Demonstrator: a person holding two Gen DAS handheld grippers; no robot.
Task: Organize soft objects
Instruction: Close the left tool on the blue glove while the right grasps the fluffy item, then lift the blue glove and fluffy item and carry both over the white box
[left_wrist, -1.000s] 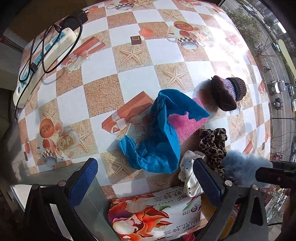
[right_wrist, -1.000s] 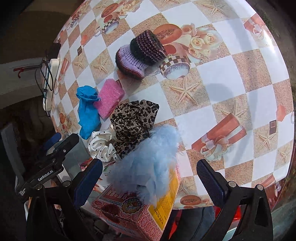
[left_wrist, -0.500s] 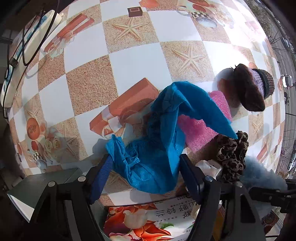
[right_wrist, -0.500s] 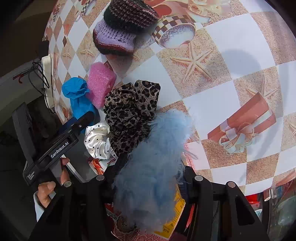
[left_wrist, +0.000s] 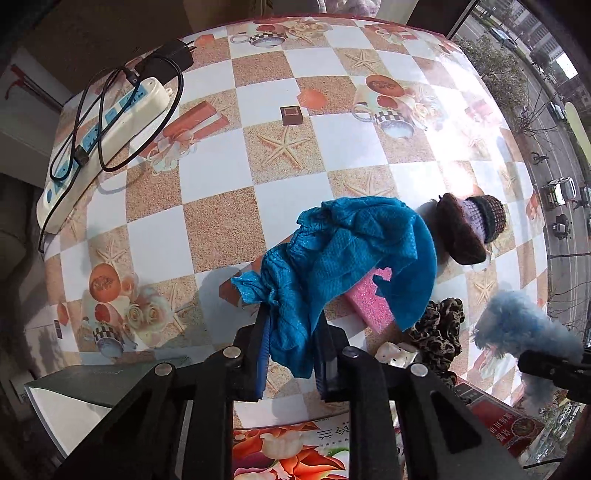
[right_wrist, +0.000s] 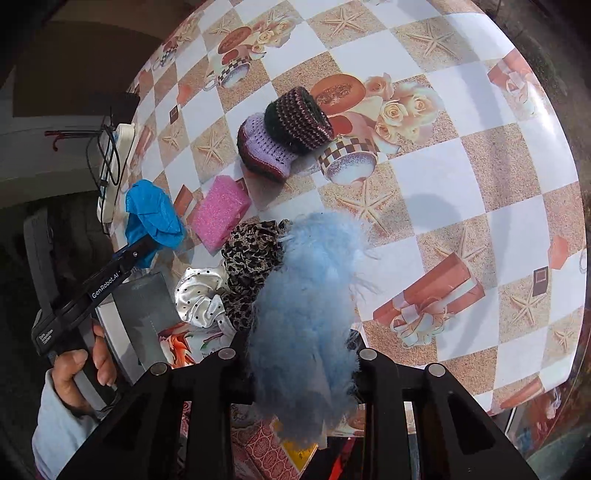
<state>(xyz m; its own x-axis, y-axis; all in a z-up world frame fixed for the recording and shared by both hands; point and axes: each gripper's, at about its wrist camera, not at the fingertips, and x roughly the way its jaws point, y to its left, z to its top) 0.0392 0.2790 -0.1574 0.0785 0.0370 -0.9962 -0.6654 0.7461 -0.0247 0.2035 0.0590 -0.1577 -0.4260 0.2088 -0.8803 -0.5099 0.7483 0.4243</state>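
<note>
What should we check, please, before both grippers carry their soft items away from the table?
1. Left gripper shut on blue cloth: ok.
2. Right gripper shut on blue fluff: ok.
3. Cloth clear of pink sponge: cannot tell; it drapes over it.
4. Fluff clear of leopard scrunchie: cannot tell; they overlap.
5. Knitted bootie out of the way: ok.

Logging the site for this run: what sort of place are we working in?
Probably a home, at a round table under a printed vinyl cloth beside a window above a street, with a power strip lying on it.
</note>
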